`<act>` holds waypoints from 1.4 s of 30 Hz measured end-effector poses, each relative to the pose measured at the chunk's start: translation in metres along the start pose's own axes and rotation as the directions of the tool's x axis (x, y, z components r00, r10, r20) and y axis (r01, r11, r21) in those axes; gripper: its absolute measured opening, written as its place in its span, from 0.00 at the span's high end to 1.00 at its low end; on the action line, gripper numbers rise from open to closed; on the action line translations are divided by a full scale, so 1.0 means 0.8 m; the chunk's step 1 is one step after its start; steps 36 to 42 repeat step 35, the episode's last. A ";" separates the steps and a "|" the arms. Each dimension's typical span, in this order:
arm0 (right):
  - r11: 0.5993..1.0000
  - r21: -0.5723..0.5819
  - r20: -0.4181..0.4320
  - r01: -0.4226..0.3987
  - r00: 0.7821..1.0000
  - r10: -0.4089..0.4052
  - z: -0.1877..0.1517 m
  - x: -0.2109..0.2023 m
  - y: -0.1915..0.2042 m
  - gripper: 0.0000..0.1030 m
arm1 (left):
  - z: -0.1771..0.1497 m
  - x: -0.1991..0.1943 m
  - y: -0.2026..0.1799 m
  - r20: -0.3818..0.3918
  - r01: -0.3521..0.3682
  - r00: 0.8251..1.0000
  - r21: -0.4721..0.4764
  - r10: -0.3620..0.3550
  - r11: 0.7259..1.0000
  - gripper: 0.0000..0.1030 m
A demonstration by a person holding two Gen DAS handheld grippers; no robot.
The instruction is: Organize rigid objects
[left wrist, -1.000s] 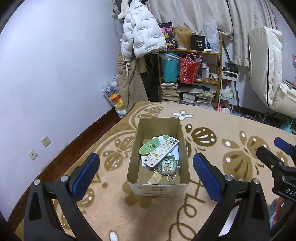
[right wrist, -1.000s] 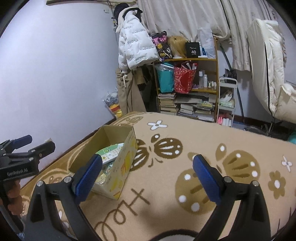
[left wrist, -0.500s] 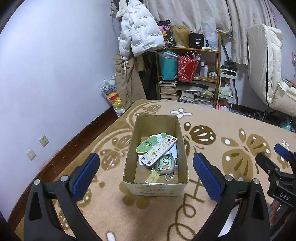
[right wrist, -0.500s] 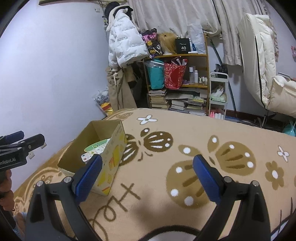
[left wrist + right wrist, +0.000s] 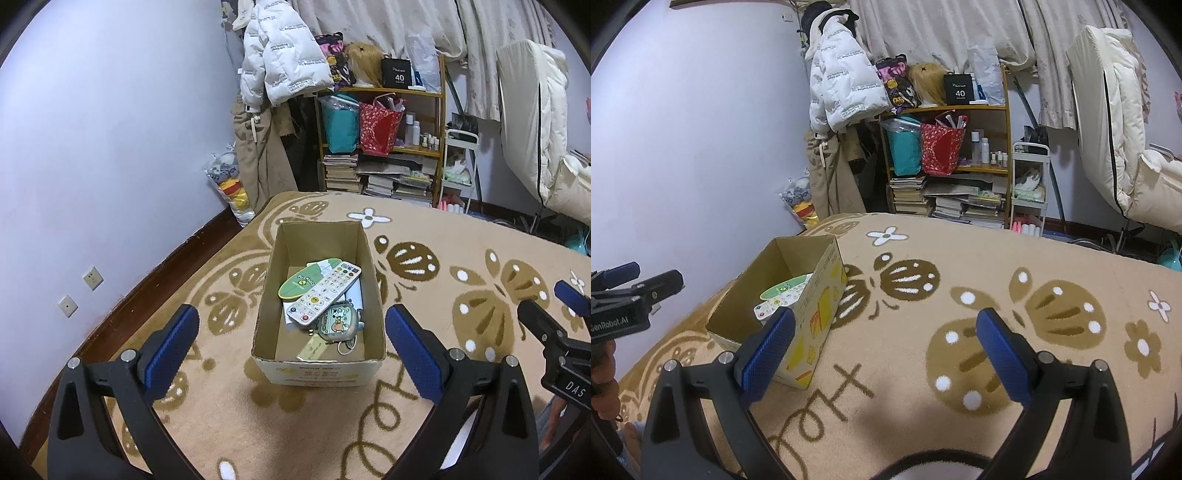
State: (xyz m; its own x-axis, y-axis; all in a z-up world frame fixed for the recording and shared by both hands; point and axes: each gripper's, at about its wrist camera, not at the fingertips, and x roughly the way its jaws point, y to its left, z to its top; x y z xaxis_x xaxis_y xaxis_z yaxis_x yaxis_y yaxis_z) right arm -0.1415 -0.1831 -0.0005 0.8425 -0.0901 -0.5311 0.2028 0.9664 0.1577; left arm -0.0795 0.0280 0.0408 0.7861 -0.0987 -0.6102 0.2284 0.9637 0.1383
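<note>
Surface: a tan carpet [image 5: 424, 236] patterned with brown butterflies and white flowers (the floor, it seems) carries everything.
Container: an open brown cardboard box [image 5: 317, 369] stands on the carpet, its printed front wall facing the left wrist camera; in the right wrist view the same box [image 5: 820, 317] sits at the left, showing its yellow-printed side.
Contents: a long white remote control with coloured buttons [image 5: 323, 293] lies diagonally in the box, partly over a green and white oval card [image 5: 299, 282]; white paper shows beneath them.
Nearer the front wall: a small rounded grey case with a cartoon print [image 5: 338, 325] touches the lower end of the remote, and a gold tag [image 5: 312, 347] lies just beside it on the box floor.
Left hand-held gripper [image 5: 291, 343]: its blue-padded fingers are spread wide, holding nothing, hovering short of the box with the box framed between them.
Right hand-held gripper [image 5: 884, 350]: also spread wide and empty, above bare carpet to the right of the box; its left pad overlaps the box's near corner in the picture (whether it touches cannot be told).
Background: a wooden shelf [image 5: 964, 170] crowded with books and bags stands by the wall, a white puffer jacket [image 5: 842, 92] hanging beside it.
</note>
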 end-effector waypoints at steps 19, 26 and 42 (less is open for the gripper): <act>1.000 -0.001 0.004 0.007 1.000 -0.007 -0.001 0.001 0.001 0.00 | -0.002 0.003 0.002 -0.021 -0.011 1.000 0.005 0.011 1.000 0.03; 1.000 0.001 0.007 0.009 1.000 -0.009 -0.002 0.003 -0.001 0.00 | -0.003 0.006 0.001 -0.032 -0.010 0.999 0.018 0.011 1.000 0.03; 1.000 0.003 0.008 0.012 1.000 -0.012 -0.003 0.004 -0.004 0.00 | -0.005 0.006 -0.005 -0.037 -0.012 0.999 0.034 0.013 0.999 0.03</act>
